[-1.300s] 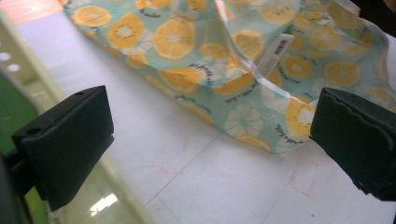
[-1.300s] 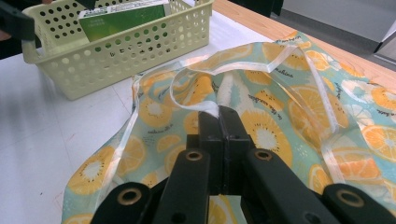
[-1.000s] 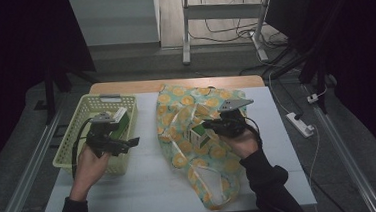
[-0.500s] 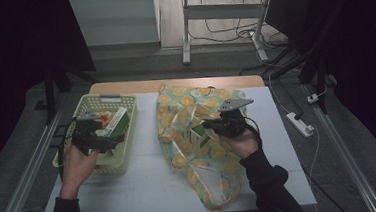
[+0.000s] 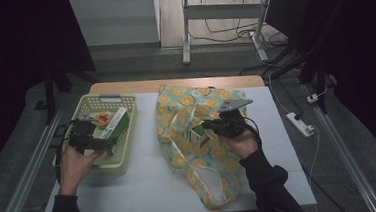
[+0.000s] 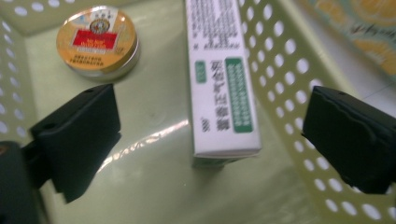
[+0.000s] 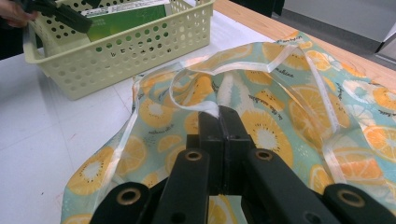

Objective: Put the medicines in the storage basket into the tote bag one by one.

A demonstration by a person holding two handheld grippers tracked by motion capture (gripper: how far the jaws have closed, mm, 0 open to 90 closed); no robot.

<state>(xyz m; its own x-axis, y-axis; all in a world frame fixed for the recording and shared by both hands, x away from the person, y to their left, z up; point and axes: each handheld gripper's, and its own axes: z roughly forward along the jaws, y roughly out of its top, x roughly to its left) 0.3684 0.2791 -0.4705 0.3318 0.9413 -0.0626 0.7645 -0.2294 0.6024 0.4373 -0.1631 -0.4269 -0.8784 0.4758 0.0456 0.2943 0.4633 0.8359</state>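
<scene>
L claw (image 6: 210,140) wide, just begun closing, box (image 6: 219,79) between jaws, untouched; long axis runs straight away from claw. R claw (image 7: 219,116) shut on bag (image 7: 280,121) rim, well apart.

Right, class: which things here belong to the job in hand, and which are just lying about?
In the job: basket, green-and-white box, fruit-print bag, left gripper, right gripper.
Lying about: round tin, power strip.

Dim room — lit tabletop, slight blur

Dark sleeves; black hand-held gripper (image 5: 85,138) trailing a black cable.
</scene>
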